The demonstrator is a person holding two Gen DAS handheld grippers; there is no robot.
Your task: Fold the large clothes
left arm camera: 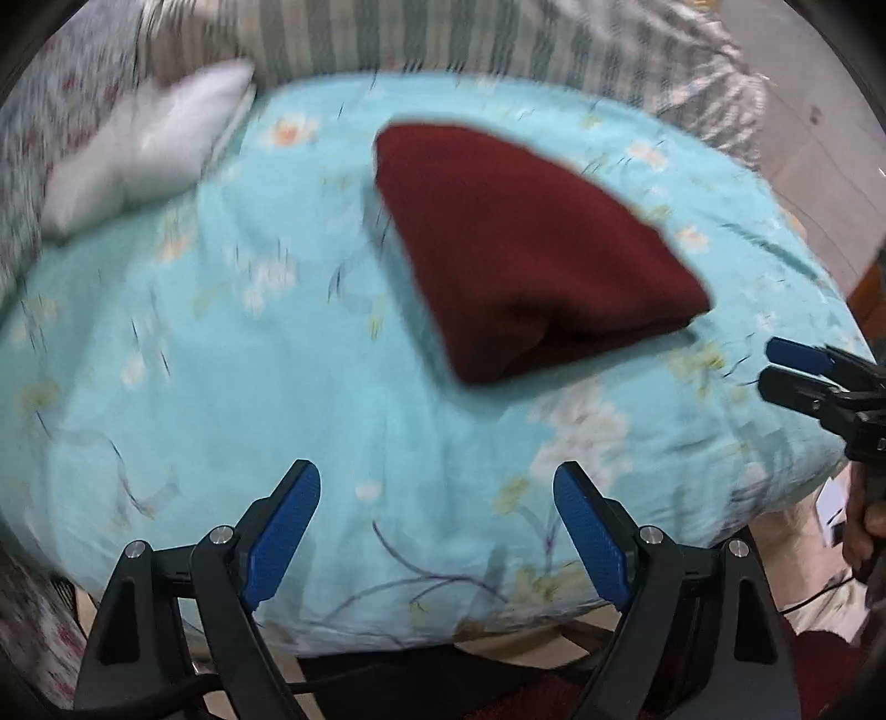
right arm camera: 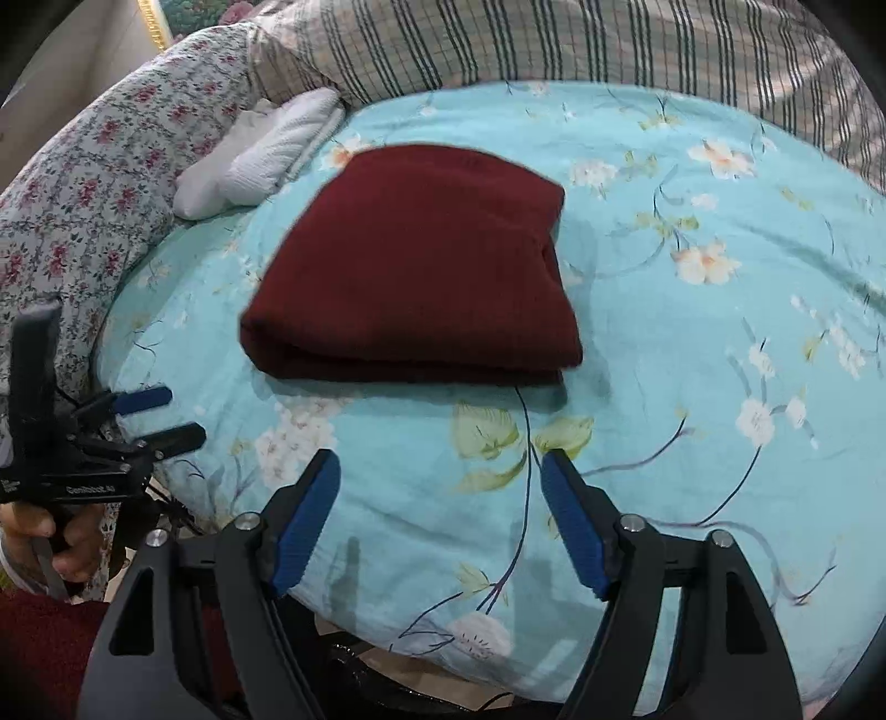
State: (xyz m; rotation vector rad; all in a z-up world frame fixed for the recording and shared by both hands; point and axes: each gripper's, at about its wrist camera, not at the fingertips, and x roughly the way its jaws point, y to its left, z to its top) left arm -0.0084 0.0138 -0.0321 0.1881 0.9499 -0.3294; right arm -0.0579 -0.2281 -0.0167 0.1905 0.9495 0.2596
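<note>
A dark red garment (right arm camera: 421, 271) lies folded into a thick rectangle on the light blue floral bed sheet (right arm camera: 692, 354). It also shows in the left wrist view (left arm camera: 526, 255), blurred. My left gripper (left arm camera: 437, 487) is open and empty, above the sheet near the bed's front edge, short of the garment. My right gripper (right arm camera: 440, 471) is open and empty, just in front of the garment's folded front edge. The left gripper also shows at the left edge of the right wrist view (right arm camera: 160, 418), and the right gripper at the right edge of the left wrist view (left arm camera: 781, 368).
A white folded cloth (right arm camera: 266, 149) lies at the bed's far left. A striped blanket (right arm camera: 554, 39) runs along the back. A red-flowered quilt (right arm camera: 94, 183) lies at the left. The bed's front edge (right arm camera: 387, 637) is close below the grippers.
</note>
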